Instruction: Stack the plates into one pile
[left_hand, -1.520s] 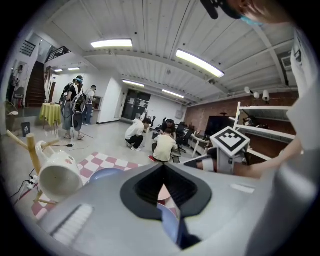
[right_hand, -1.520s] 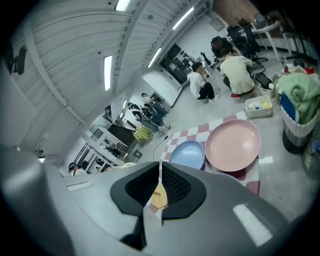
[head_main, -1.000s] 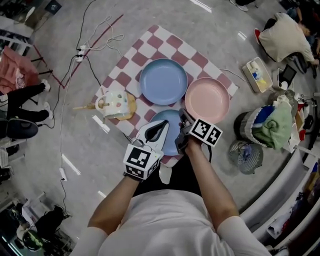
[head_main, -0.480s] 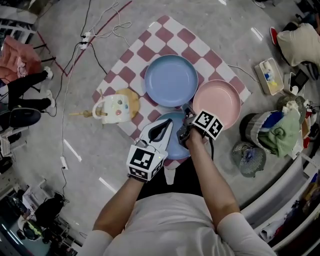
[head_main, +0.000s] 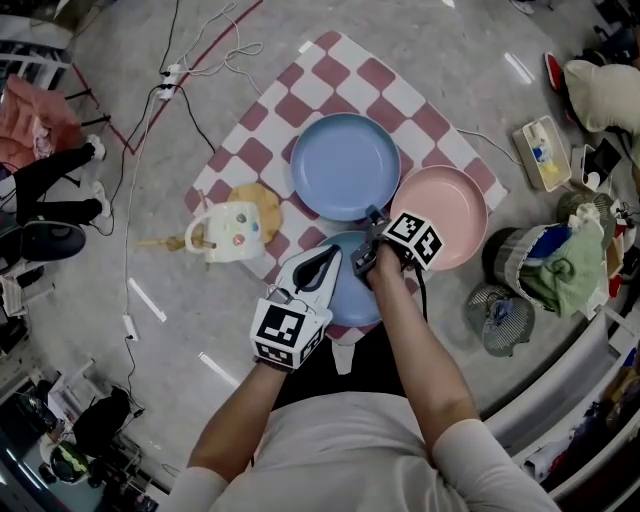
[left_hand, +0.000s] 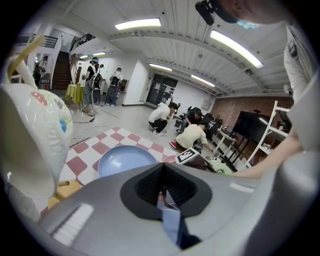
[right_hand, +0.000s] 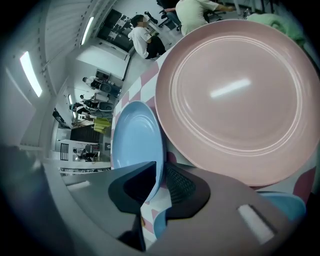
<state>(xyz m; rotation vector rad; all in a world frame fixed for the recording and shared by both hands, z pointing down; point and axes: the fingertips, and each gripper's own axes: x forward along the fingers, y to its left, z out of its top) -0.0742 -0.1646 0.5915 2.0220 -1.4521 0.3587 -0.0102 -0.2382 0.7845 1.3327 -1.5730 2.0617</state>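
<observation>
The head view looks steeply down from high above the red-and-white checked cloth (head_main: 345, 65) and takes in all of it. The left gripper view sits low at the cloth's near edge, facing level across it. The right gripper view, rolled sideways, is close over the cloth's right part, filled by the round pink plate (right_hand: 235, 90). All three share the large round blue plate (head_main: 345, 165) at the cloth's middle.
</observation>
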